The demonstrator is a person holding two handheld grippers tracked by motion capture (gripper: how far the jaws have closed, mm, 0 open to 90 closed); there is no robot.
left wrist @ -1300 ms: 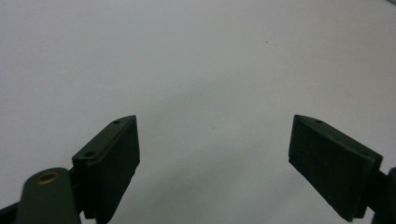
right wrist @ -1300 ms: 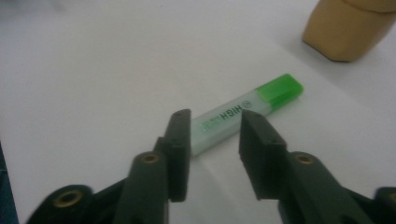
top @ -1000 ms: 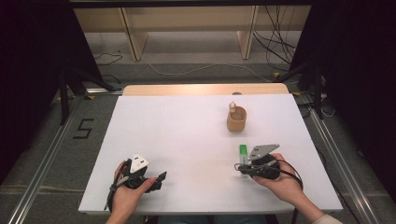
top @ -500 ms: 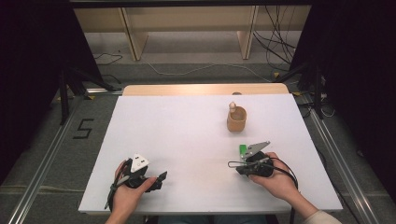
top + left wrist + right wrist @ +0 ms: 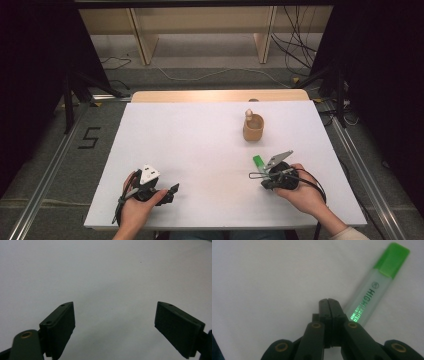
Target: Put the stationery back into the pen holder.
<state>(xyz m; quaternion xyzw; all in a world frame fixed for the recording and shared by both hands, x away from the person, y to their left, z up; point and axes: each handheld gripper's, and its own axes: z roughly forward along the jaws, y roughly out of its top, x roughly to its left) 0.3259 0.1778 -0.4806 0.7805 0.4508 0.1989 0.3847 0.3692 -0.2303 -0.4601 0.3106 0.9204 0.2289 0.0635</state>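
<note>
White tabletop [image 5: 200, 145] carries a green highlighter [image 5: 374, 287] lying flat near its right front, just beside the clenched, empty right tongs [image 5: 329, 302], a wooden cup [image 5: 253, 128] standing farther back and the left tongs [image 5: 115, 322] spread wide at left front.

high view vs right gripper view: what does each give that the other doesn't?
High view alone: wooden cup upright beyond the highlighter, left gripper near the table's front edge. Right gripper view alone: the right gripper has its jaws shut with nothing between them, the highlighter lying beside them; its "HIGH" lettering is readable. Both: green highlighter on the white table.
</note>
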